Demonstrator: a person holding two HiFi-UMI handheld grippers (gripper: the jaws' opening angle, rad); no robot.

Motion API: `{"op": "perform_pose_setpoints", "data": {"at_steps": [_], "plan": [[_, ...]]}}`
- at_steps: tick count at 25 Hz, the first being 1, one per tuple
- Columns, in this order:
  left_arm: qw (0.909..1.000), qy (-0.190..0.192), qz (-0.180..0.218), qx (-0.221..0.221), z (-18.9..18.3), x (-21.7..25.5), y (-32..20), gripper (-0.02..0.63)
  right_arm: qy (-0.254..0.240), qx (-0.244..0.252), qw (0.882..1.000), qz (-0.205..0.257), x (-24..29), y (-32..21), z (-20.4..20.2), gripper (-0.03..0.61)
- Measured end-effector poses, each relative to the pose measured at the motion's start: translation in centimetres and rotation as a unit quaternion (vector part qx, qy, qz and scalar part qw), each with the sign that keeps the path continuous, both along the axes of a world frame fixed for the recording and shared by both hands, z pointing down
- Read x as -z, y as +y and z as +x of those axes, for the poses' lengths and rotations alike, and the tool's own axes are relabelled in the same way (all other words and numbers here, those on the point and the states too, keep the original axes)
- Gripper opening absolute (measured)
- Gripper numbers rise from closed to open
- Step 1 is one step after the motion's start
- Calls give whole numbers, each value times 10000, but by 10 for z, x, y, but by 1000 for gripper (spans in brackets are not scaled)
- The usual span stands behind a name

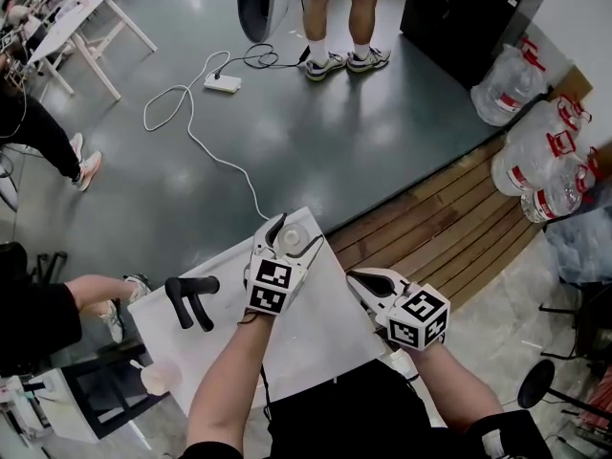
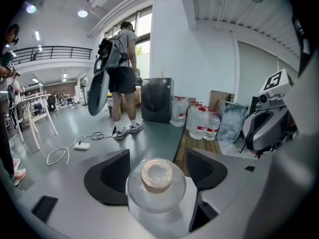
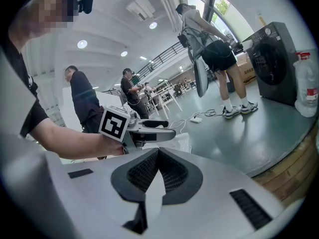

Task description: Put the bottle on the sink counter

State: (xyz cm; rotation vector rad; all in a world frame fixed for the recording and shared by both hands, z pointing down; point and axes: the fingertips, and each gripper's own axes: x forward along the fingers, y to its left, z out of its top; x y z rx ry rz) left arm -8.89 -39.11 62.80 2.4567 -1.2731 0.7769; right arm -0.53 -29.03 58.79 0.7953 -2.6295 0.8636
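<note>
**A:** How far along is it?

**B:** Early, I'd say. The bottle (image 2: 157, 175) is picked up but not set down, and no sink shows in any view (only a white tabletop (image 1: 320, 338) at lower centre).

**A:** And the tongs?

**B:** The left tongs (image 1: 291, 239) are part open and clamped on the bottle's sides, its cap facing the camera at lower centre. The right tongs (image 3: 157, 164) are pressed together on nothing.
</note>
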Motion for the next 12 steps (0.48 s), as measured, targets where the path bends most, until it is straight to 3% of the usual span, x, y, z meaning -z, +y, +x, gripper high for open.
{"op": "perform_pose_setpoints", "data": {"at_steps": [7, 12], "plan": [[9990, -17, 412, 150, -12, 35, 6, 344, 31, 145, 9999, 65, 12, 0, -12, 15], [9937, 511, 829, 553, -30, 88, 22, 326, 56, 265, 9994, 206, 29, 3, -27, 15]]}}
